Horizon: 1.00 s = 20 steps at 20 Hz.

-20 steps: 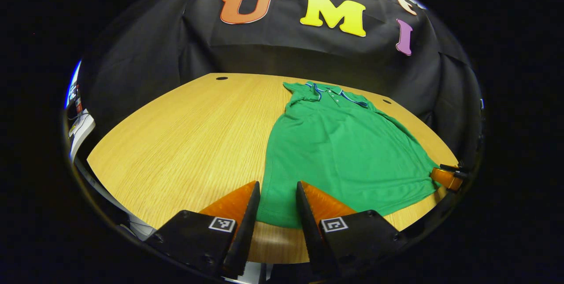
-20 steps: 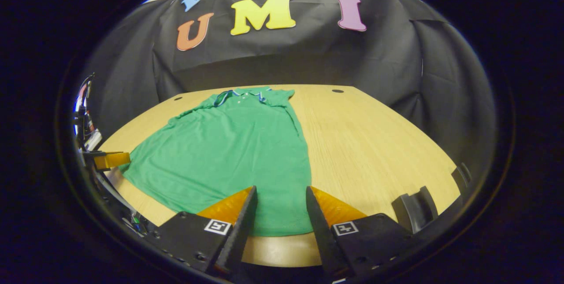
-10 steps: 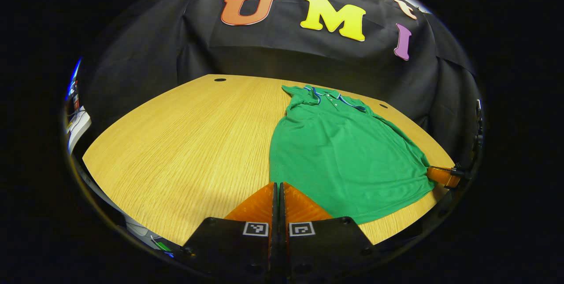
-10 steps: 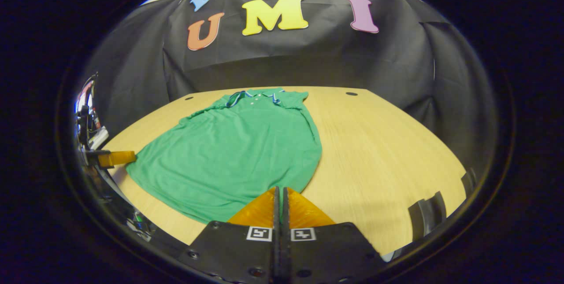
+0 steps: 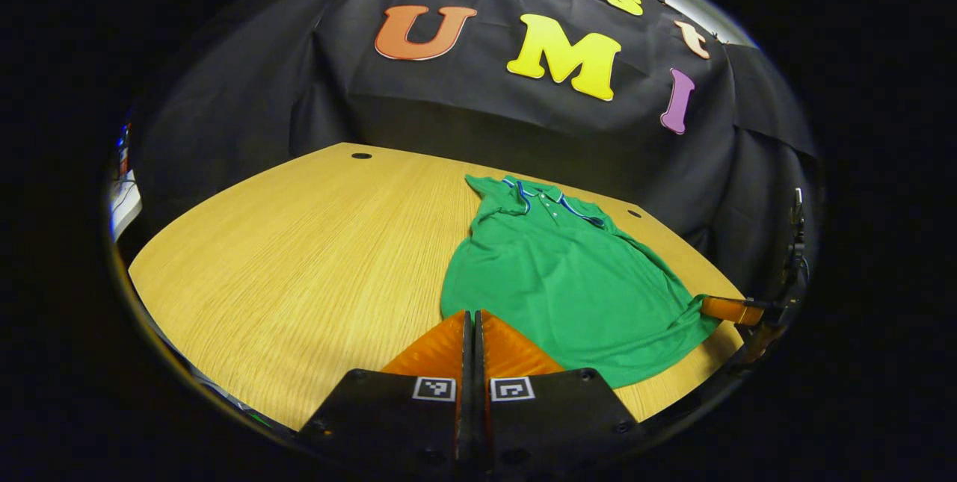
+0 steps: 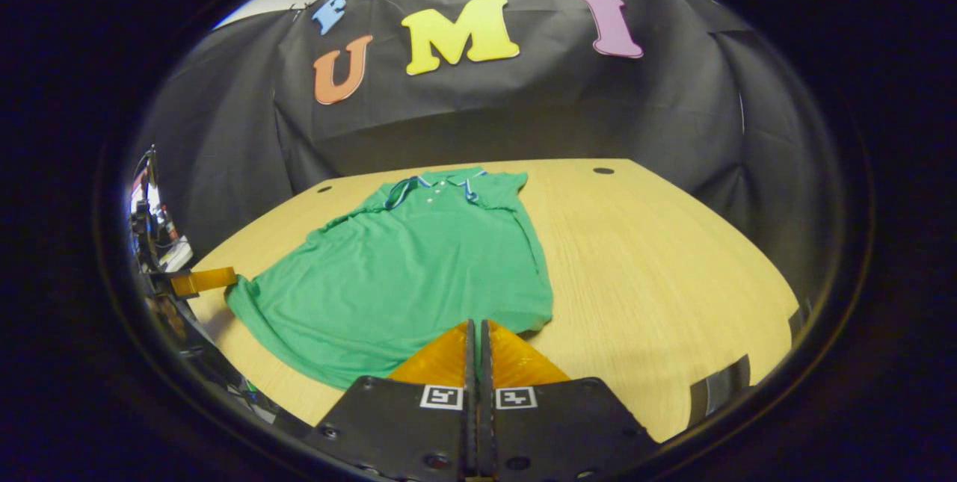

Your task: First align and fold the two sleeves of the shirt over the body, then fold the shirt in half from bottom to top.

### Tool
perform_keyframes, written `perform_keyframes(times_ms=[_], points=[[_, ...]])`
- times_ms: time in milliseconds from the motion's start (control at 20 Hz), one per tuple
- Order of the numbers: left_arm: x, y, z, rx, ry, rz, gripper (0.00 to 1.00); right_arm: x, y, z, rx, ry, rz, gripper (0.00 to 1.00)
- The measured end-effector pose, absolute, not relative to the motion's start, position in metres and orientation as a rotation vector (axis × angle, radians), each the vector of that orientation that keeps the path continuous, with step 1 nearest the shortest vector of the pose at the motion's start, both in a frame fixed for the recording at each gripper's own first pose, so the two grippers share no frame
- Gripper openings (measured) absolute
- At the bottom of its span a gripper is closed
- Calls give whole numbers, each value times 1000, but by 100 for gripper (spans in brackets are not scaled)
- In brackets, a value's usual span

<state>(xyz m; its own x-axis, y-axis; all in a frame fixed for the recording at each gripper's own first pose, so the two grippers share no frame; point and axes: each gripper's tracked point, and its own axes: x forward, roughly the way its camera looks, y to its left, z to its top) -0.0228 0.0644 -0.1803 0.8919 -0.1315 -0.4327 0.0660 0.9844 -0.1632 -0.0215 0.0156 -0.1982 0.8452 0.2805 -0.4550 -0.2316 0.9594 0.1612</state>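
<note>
Green shirt (image 5: pixel 568 280) flat on the wooden bench (image 5: pixel 299 258), collar toward the booth wall, sleeves seemingly already folded over the body. Left hand-held gripper (image 5: pixel 469 329) fully closed at the hem's left corner; right hand-held gripper (image 6: pixel 475 338) fully closed at the hem's right corner (image 6: pixel 534 314). Probably pinching fabric in each, though the cloth between the fingers is hidden, so not certain. Same right gripper also visible at the far hem edge in the left gripper view (image 5: pixel 729 309).

Likely step: start of the bottom-to-top fold.

Risks: thin knit slipping out of one pinch mid-lift, leaving a skewed fold; uneven lifting of the two corners, dragging the body sideways and disturbing the folded sleeves; grabbing only the top layer, letting the lower layer stay behind on the bench.

Versus one second ago: both pairs of fingers then spread wide astride the hem, now closed tight; hem corners bunched slightly and drawn up, shirt appearing shorter and farther off.
</note>
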Motion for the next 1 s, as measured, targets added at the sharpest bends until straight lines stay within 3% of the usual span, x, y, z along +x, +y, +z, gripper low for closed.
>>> perform_keyframes(times_ms=[550, 1000], points=[[78, 51, -109, -130, 304, -129, 3, 66, 28, -115, 49, 340, 275, 1], [210, 57, -89, -134, 296, -122, 3, 198, 43, -78, 118, 333, 231, 1]])
